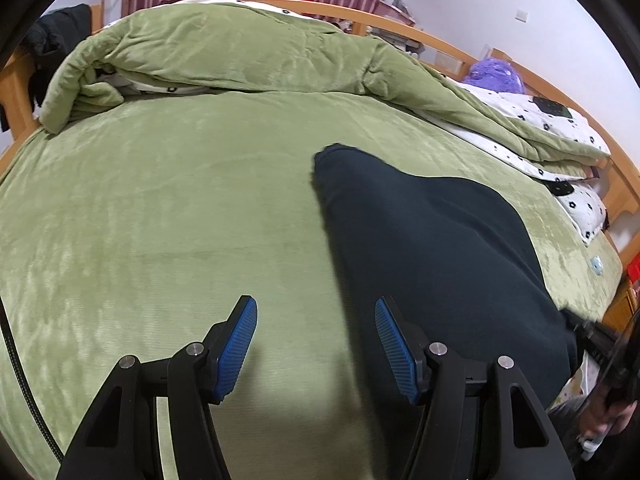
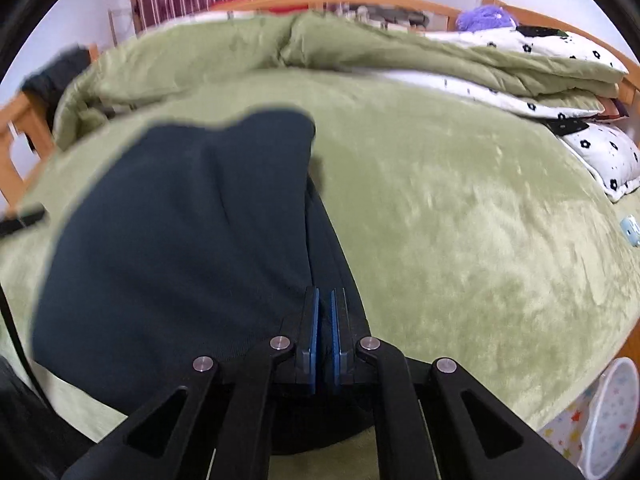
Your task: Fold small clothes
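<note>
A dark navy garment (image 1: 432,248) lies spread on the green bed sheet (image 1: 160,220). My left gripper (image 1: 315,302) hovers over the sheet at the garment's left edge. It is open, with nothing between its blue pads (image 1: 236,352); the right pad overlaps the cloth's border. In the right wrist view the same garment (image 2: 180,240) fills the left half. My right gripper (image 2: 324,292) is shut, its pads pressed together on the garment's right edge, where a fold runs straight into them.
A folded green quilt (image 1: 240,52) lies along the far side of the bed. A white flowered pillow (image 2: 608,156) and a purple plush (image 2: 484,16) sit at the right. A wooden bed frame (image 1: 440,36) rims the bed. A star-patterned bin (image 2: 608,412) stands beside it.
</note>
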A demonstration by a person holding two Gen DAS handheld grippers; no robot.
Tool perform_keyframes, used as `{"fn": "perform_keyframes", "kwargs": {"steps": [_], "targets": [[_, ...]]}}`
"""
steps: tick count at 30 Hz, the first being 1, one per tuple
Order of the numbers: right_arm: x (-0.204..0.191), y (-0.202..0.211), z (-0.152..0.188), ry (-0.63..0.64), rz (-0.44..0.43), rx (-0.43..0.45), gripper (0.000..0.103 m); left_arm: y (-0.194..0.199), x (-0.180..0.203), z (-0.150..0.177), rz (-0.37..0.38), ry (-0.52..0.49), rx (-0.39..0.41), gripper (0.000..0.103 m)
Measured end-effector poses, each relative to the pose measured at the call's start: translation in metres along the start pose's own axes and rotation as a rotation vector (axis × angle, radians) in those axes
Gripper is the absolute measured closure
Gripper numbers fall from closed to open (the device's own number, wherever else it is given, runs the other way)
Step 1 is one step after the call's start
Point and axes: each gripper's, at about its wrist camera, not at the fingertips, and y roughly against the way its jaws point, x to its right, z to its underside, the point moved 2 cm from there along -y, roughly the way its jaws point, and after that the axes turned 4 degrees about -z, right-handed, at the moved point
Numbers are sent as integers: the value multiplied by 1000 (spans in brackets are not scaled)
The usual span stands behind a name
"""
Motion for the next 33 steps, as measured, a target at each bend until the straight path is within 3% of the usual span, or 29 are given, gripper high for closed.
{"fn": "perform_keyframes", "kwargs": {"steps": [3, 5, 8, 12, 13, 14, 20, 25, 29, 33], "targets": [[-3, 13, -21, 6, -39, 75, 92, -6, 9, -2, 9, -21, 0, 43], [-7, 7, -33, 14, -70, 70, 76, -13, 17, -5, 22, -24, -6, 43], [-15, -13, -42, 22, -99, 29, 62, -24, 26, -9, 33, -28, -17, 43], [-21, -49, -39, 37, -69, -49, 66, -42, 33, -14, 29, -23, -24, 40], [-21, -57, -36, 40, -63, -63, 86, -46, 34, -14, 32, -19, -35, 40], [-20, -65, -33, 43, -65, -76, 93, -51, 34, -14, 32, -17, -44, 39], [-19, -83, -29, 83, -5, -89, 95, -64, 42, -10, 14, -36, -48, 37], [-12, -85, -35, 55, -13, -97, 95, -61, 38, -9, 22, -9, -55, 37], [-3, -67, -38, 10, -34, -79, 86, -49, 30, -5, 25, 0, -48, 38], [9, -41, -31, -36, -35, -63, 85, -37, 20, 2, 35, 9, -45, 39]]}}
